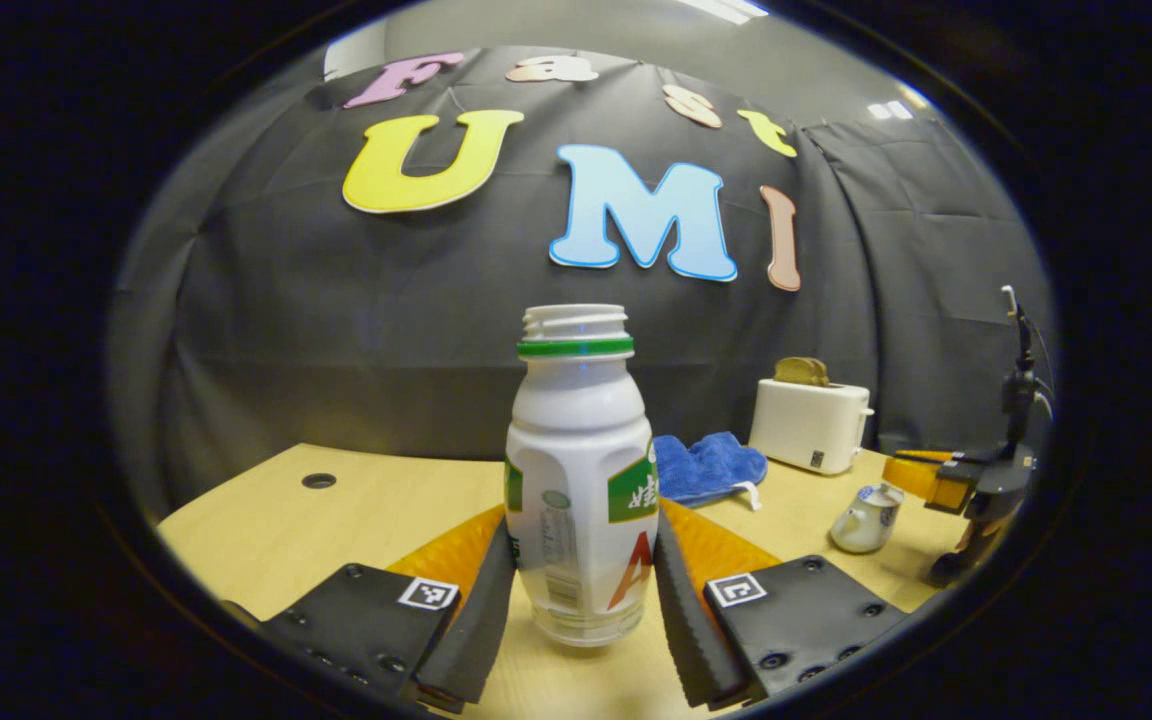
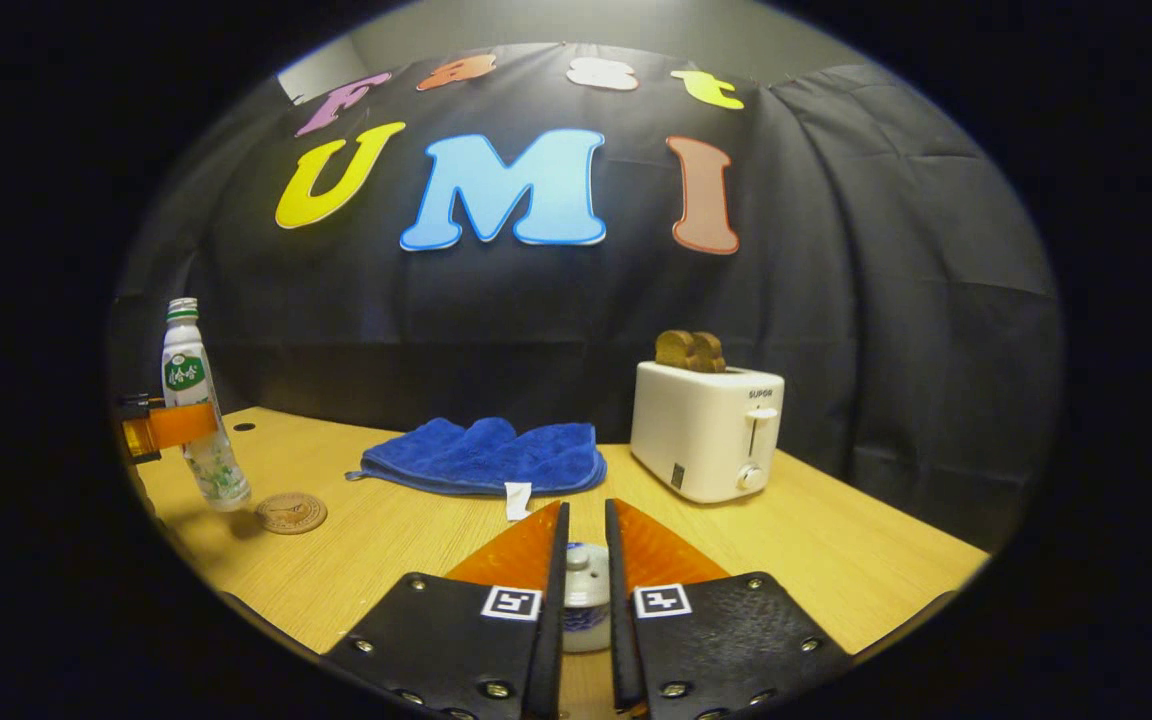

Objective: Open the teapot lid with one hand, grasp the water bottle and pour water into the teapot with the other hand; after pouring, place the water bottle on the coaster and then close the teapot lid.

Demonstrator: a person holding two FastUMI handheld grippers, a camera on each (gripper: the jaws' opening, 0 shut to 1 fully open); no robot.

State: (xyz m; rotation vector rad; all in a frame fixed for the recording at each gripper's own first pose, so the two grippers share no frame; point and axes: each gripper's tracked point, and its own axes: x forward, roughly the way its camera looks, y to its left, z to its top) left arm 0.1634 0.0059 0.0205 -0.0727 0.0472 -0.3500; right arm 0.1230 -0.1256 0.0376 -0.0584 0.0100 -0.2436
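Observation:
A white capless water bottle (image 1: 581,470) with a green neck ring stands upright between the fingers of my left gripper (image 1: 583,515), which press on both its sides. In the right gripper view the bottle (image 2: 198,410) hangs slightly tilted just above the table, beside a round brown coaster (image 2: 290,512), with the left gripper (image 2: 171,427) around its middle. My right gripper (image 2: 586,508) is nearly shut on the knob of the white and blue teapot lid (image 2: 586,580). The left gripper view shows the small teapot (image 1: 864,520) with the right gripper (image 1: 898,478) at its top; whether the lid is lifted I cannot tell.
A crumpled blue towel (image 2: 481,455) lies at the back of the wooden table (image 2: 836,560). A white toaster (image 2: 706,430) with bread in its slots stands to the towel's right. A small round hole (image 1: 318,480) is in the tabletop's far left corner.

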